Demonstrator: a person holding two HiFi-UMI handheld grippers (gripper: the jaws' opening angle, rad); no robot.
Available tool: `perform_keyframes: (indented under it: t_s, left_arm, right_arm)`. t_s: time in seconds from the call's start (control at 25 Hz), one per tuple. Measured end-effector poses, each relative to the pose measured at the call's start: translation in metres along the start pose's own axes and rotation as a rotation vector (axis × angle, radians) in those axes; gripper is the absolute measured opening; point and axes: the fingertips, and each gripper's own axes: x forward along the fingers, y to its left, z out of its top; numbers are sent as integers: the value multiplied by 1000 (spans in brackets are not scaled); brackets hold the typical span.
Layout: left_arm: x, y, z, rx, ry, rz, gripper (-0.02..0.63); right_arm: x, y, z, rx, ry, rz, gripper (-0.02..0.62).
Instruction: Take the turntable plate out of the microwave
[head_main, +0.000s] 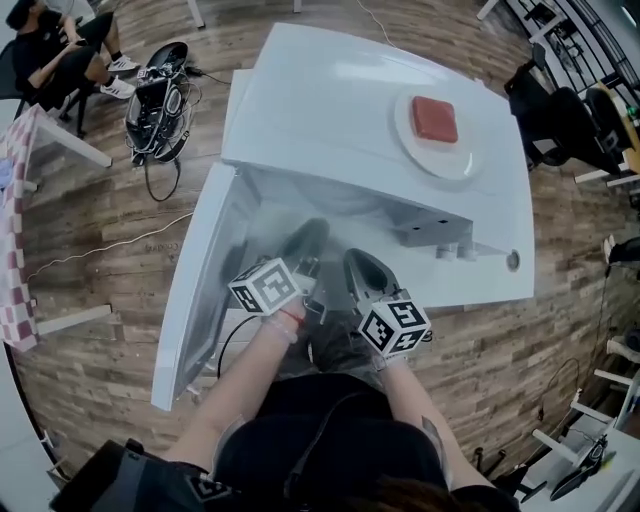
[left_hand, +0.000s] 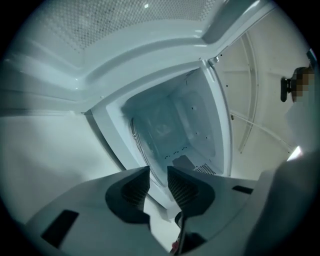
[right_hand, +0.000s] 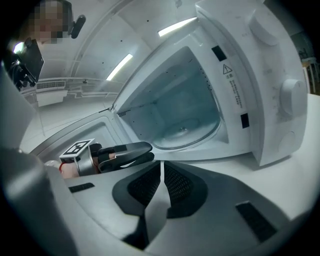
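The white microwave (head_main: 350, 110) stands with its door (head_main: 200, 270) swung open to the left. The glass turntable plate (right_hand: 185, 132) lies flat on the cavity floor; in the left gripper view its rim (left_hand: 139, 142) shows as an arc. Both grippers hover side by side just outside the opening. My left gripper (head_main: 310, 235) (left_hand: 158, 180) points into the cavity with a narrow gap between its pads and nothing in it. My right gripper (head_main: 355, 262) (right_hand: 162, 182) is shut and empty, short of the plate. The left gripper (right_hand: 142, 151) also shows in the right gripper view, by the door.
A white dish (head_main: 450, 160) with a red block (head_main: 434, 118) sits on top of the microwave. The control panel with knobs (right_hand: 290, 95) is right of the cavity. A seated person (head_main: 60, 50) and a tangle of cables (head_main: 158, 100) are on the wooden floor far left.
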Motion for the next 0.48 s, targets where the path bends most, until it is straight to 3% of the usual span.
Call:
perform_keyframes:
  t_s: [0.28,0.48]
  left_arm:
    - [24,16,-3,-69,42,61,107]
    - [30,21,-6,-197,23,76,107]
  right_arm:
    - [21,-18,10,-1,27,-2,21]
    - [21,-26,6,12,42,-16,21]
